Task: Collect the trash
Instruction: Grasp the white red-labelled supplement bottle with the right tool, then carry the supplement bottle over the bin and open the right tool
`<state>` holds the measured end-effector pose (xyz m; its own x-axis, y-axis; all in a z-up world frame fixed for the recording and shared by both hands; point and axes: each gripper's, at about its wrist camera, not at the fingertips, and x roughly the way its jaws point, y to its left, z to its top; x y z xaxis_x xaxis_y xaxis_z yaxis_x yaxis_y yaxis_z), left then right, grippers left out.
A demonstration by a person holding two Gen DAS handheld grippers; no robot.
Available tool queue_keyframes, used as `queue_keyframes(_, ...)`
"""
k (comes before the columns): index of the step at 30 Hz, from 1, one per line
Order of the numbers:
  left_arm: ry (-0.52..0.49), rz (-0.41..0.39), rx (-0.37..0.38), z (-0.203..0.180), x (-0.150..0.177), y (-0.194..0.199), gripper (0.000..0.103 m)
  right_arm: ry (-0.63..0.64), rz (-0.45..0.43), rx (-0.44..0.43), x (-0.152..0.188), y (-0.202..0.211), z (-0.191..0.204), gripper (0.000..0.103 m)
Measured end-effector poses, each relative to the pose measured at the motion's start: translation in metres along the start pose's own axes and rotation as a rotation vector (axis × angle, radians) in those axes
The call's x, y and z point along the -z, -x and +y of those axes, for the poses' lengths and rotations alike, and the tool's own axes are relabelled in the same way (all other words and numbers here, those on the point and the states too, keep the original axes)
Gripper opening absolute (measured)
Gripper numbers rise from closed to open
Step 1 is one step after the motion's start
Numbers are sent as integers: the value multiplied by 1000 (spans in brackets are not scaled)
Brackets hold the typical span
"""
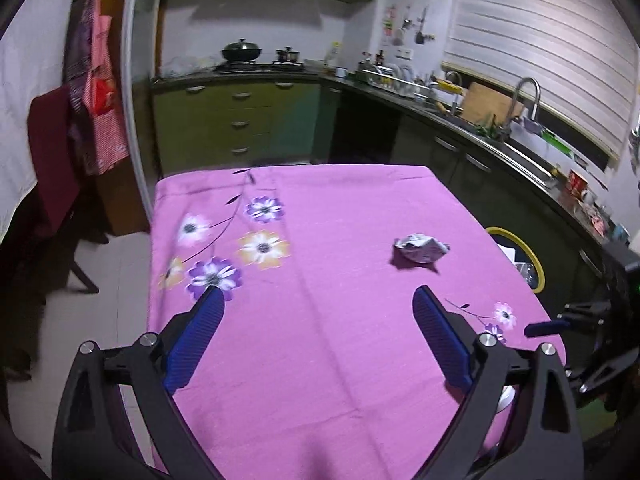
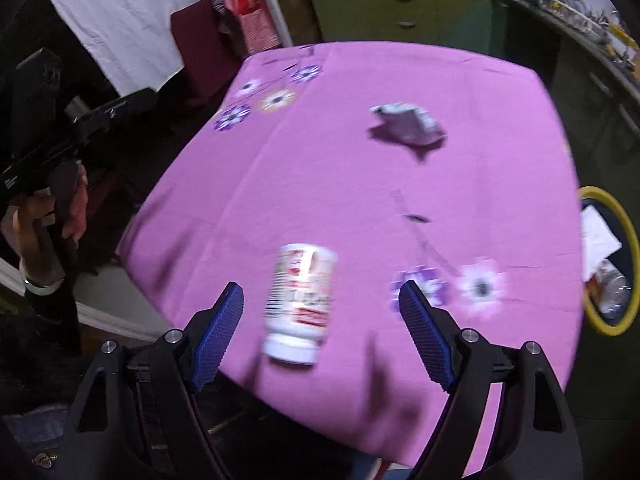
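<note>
- A small white plastic bottle (image 2: 299, 304) with a red-and-white label lies on its side near my edge of the pink flowered tablecloth (image 2: 360, 184), cap end toward me; the right-wrist view is smeared, so I cannot read the label.
- My right gripper (image 2: 320, 294) hangs over that bottle with its blue fingers (image 2: 219, 336) spread to either side and clear of it. Nothing is pinched; I judge the wide stance is meant to straddle the bottle's body before a squeeze.
- Farther across the cloth sits the second piece of trash, a crumpled wrapper (image 1: 420, 249), alone and well apart from the bottle.
- My left gripper (image 1: 316, 300) points down the table with both blue pads (image 1: 438, 336) wide apart and empty, the wrapper ahead and to its right. I read this as lining up for that piece.
- A yellow-rimmed bin (image 2: 624, 260) stands just off the table's right edge, already holding paper and what looks like a clear bottle. That is presumably where both items go, and the right gripper is the nearer one to it.
- A hand (image 2: 60, 216) grips the left tool's handle at the far left of the right-wrist view.
- Behind the table runs a kitchen counter (image 1: 460, 120) with stove, sink and tap.
</note>
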<state>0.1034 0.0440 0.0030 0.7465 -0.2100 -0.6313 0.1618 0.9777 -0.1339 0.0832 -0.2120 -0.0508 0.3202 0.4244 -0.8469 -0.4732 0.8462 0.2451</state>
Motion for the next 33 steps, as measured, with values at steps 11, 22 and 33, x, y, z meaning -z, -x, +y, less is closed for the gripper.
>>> queue_keyframes(11,2,22,44,8,12,-3,91,-11,71,75,8,-54,7,58)
queue_keyframes(22,-19,45,57,3,14,-9,91,13,90,121,8,-69,12,50)
queue_keyframes(33,-44,66,64,-5,13,-16,92,2,60,98,10,-55,0,48)
